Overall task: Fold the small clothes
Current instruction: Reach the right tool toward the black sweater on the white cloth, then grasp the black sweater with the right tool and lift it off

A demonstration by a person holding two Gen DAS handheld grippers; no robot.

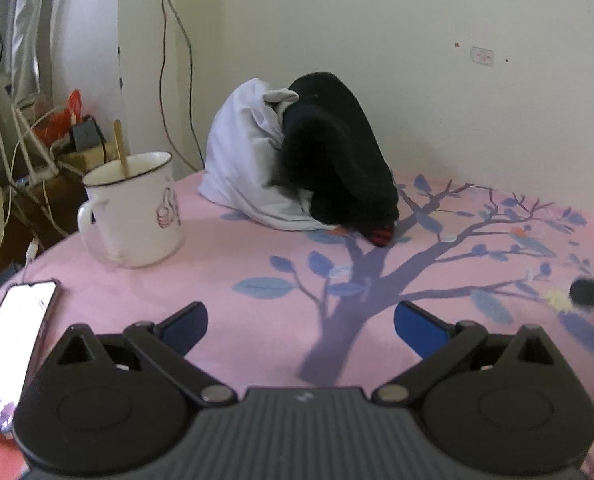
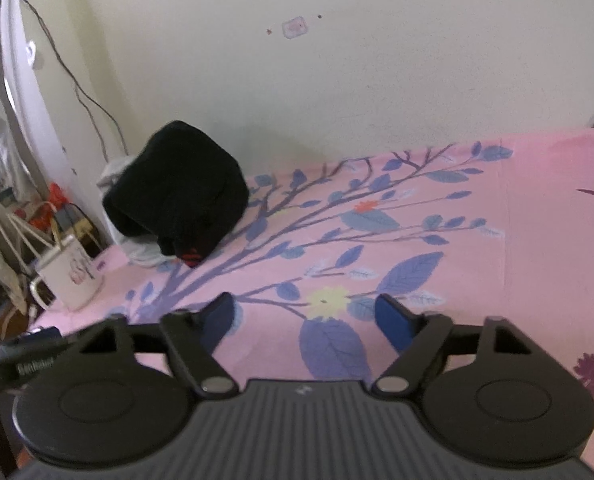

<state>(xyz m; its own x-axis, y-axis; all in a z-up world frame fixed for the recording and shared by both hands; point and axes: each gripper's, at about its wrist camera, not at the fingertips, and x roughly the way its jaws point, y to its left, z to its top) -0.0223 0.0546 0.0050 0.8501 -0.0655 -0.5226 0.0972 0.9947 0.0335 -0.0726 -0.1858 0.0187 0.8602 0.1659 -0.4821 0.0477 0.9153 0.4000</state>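
**Both grippers hovering empty, clothes heap waiting by the wall**

Nearest in the left wrist view, the left gripper [image 1: 301, 322] is hanging over the pink sheet [image 1: 257, 288] with its jaws spread apart and nothing between them. In the right wrist view the right gripper [image 2: 304, 317] is likewise hovering over the printed tree and yellow flower, its jaws parted and gripping nothing. Both are pointing down at a shallow slant toward the bed, probably readying a reach for cloth.

Just left of the left gripper a phone [image 1: 15, 332] is lying face up at the bed's edge, screen lit. A little farther on, a white mug [image 1: 135, 210] with a wooden stick in it is standing upright on the sheet, apart from the clothes.

Farther still, the clothes heap [image 1: 297, 164] is sitting against the wall: a black garment [image 2: 177, 188] is draping over a white one [image 1: 241, 160], with a red-striped edge poking out at the bottom. It looks unfolded and bunched, so folding appears not yet begun. Cables and clutter are crowding the far left corner beyond the bed.
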